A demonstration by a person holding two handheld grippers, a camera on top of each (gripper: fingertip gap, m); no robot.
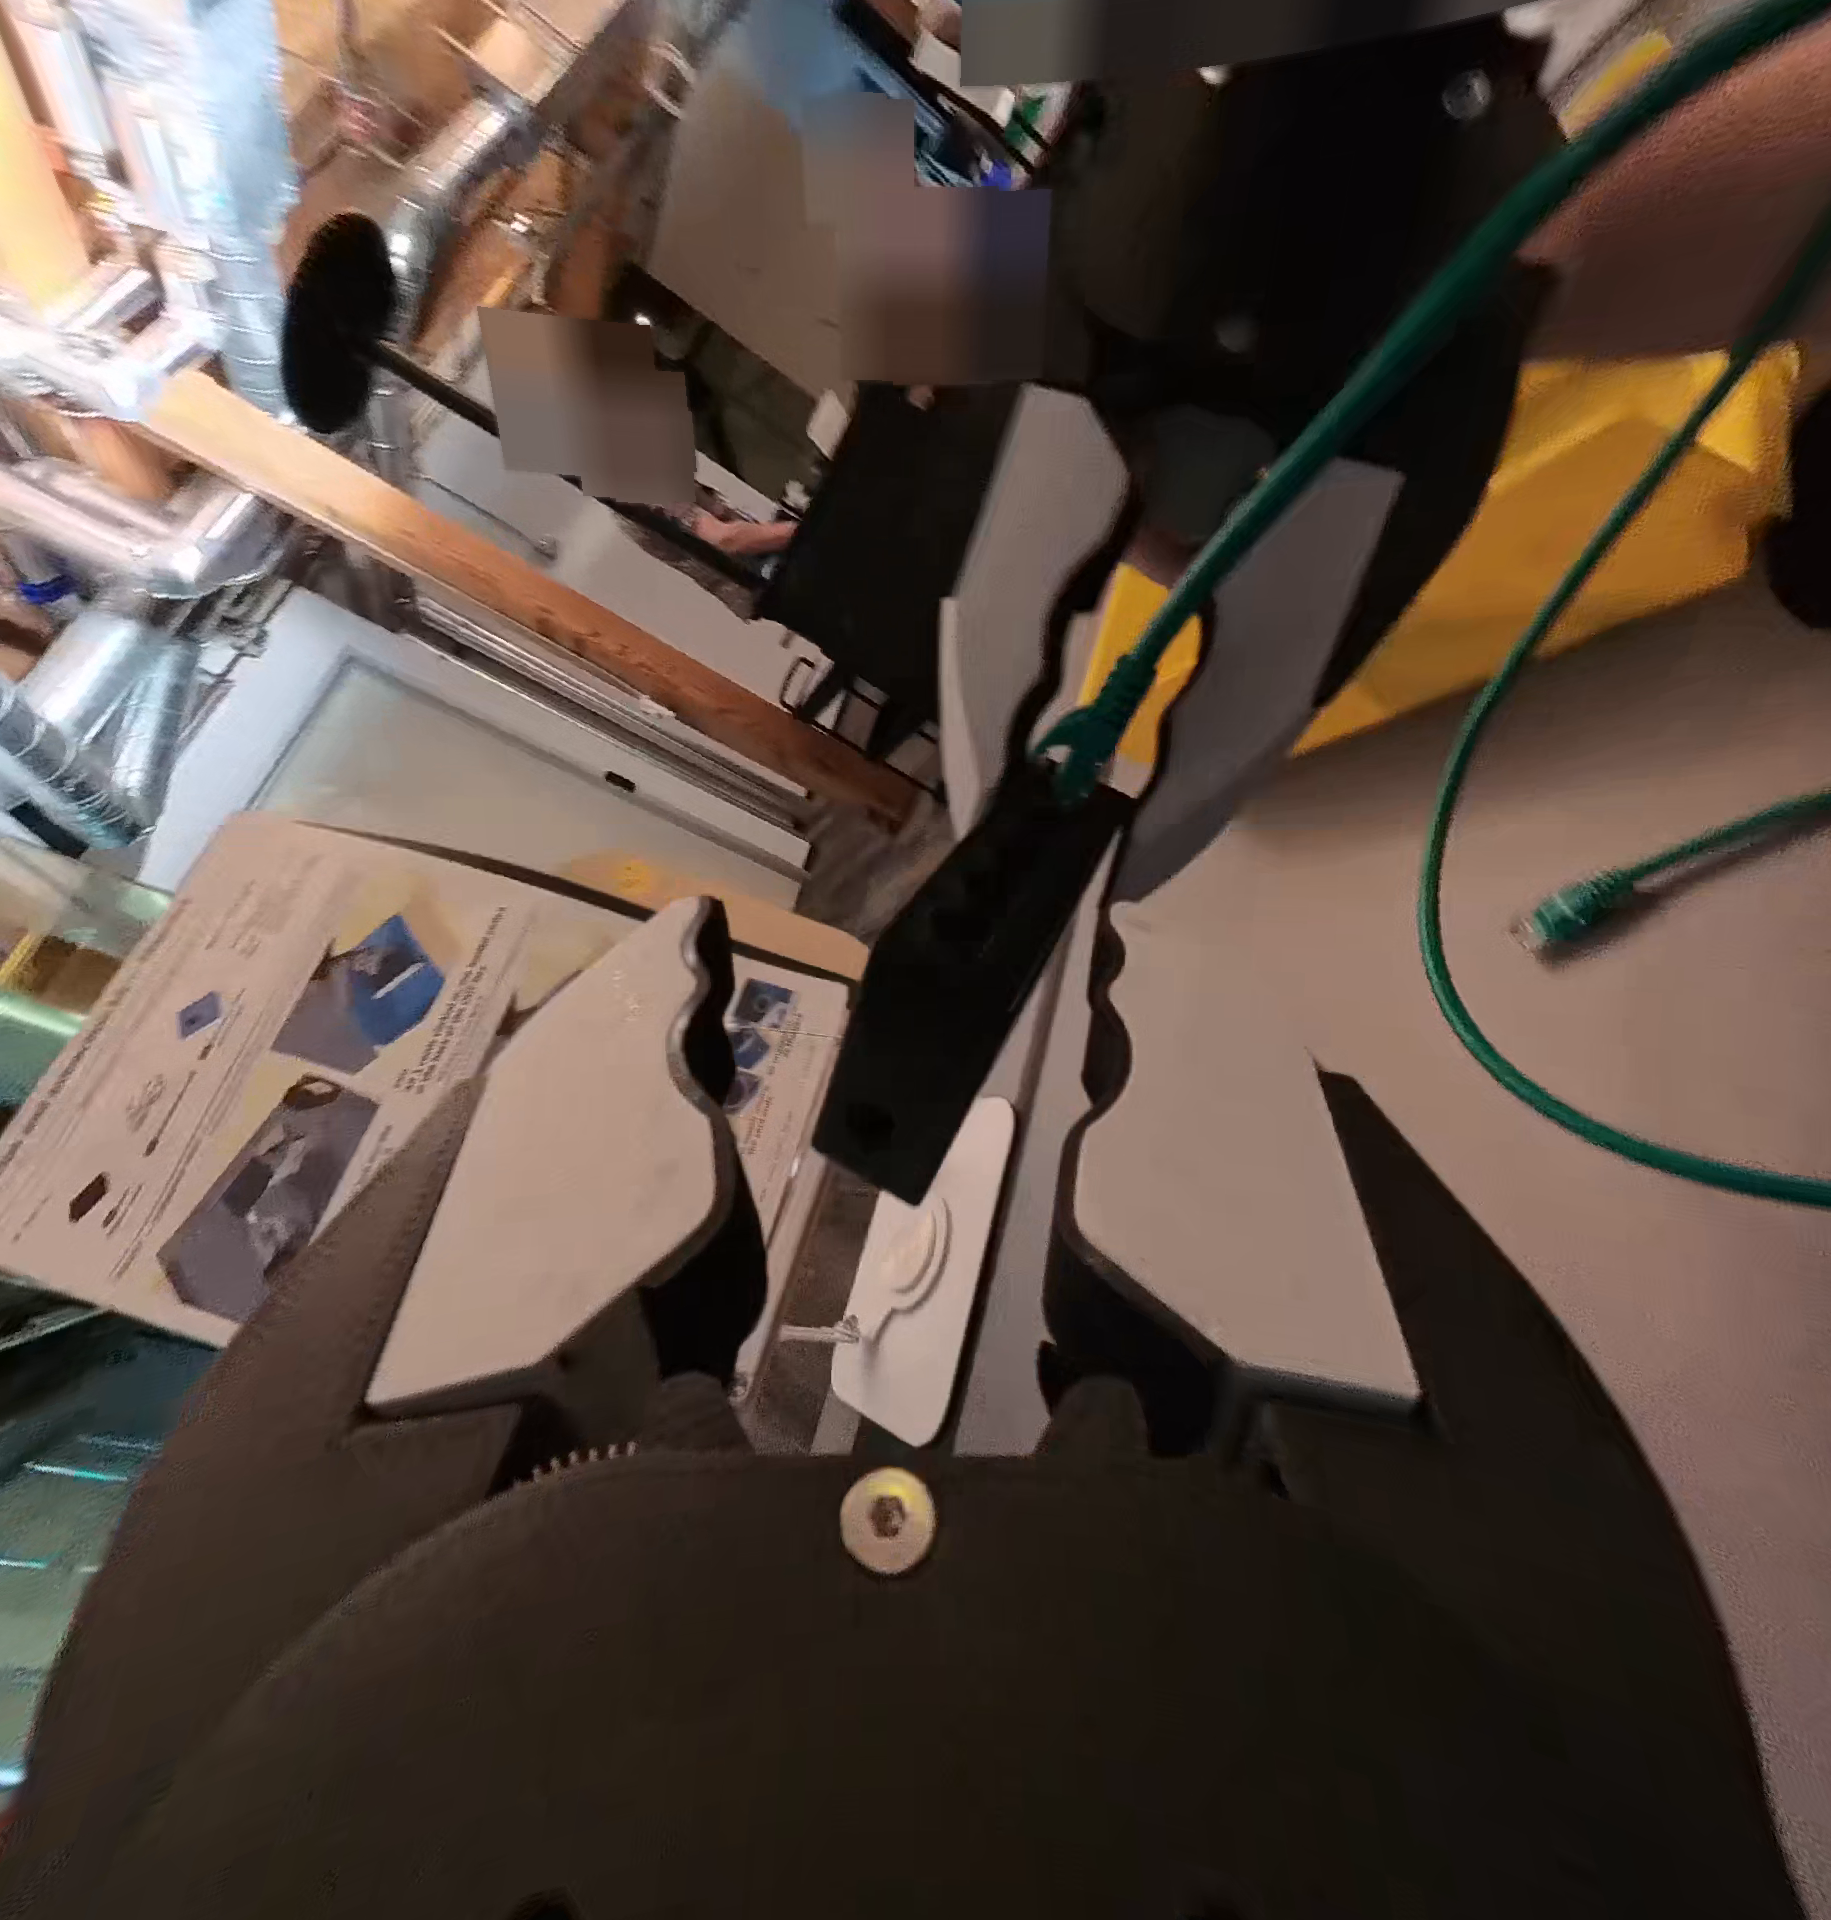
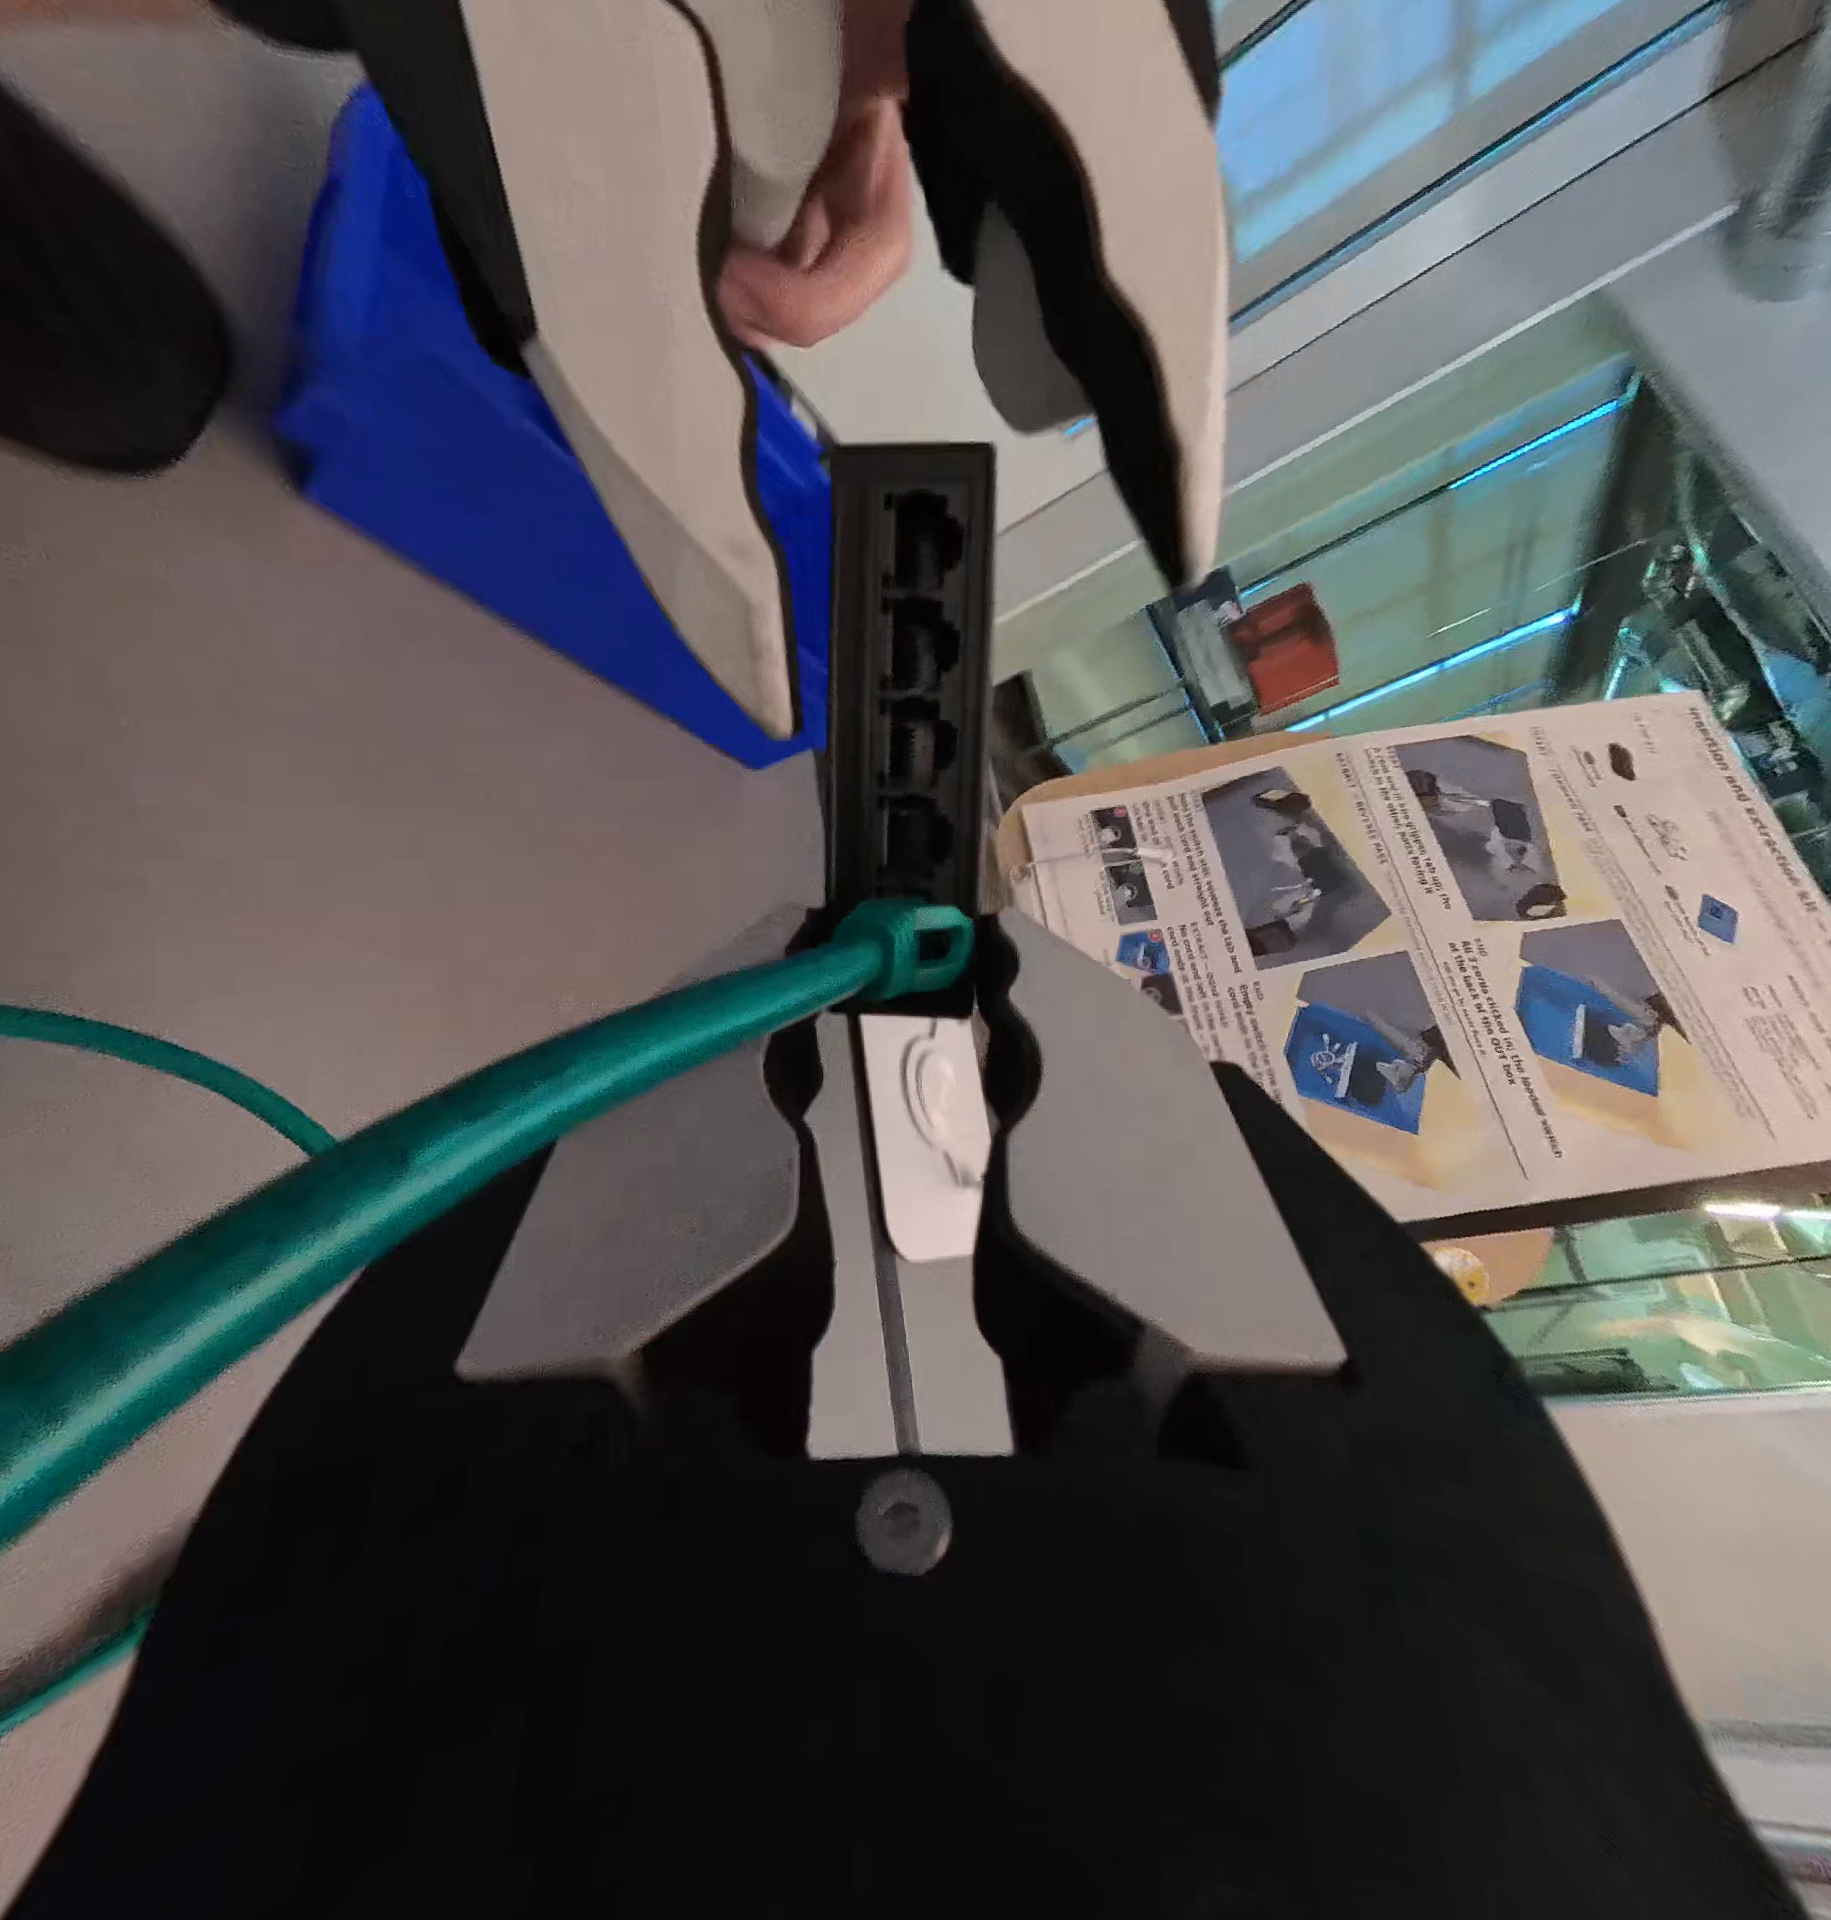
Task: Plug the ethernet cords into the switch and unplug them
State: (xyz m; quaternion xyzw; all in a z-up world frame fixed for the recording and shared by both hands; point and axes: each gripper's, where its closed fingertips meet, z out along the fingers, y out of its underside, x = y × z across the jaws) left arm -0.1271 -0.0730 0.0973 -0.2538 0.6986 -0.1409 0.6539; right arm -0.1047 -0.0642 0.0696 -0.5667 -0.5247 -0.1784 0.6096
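Switch (image 2: 911,717) first: the black box hangs above the grey table (image 2: 319,831), its row of ports facing the right wrist camera. The right gripper (image 2: 895,961) has its two fingers narrowed onto the green plug (image 2: 916,945) of the ethernet cord (image 2: 454,1132), and that plug sits at the port nearest the camera; whether it is fully seated cannot be told. The left gripper (image 1: 900,997) comes in from the opposite side with its fingers set wide, the switch (image 1: 968,987) between them, though whether the pads actually touch it cannot be told. From the left wrist view the cord (image 1: 1389,395) climbs away past the right gripper (image 1: 1129,717). Out on the table a second green plug (image 1: 1576,914) lies loose. Further out: a blue bin (image 2: 443,488), a yellow bin (image 1: 1576,520), and a printed instruction sheet (image 2: 1513,935) off the table's edge.
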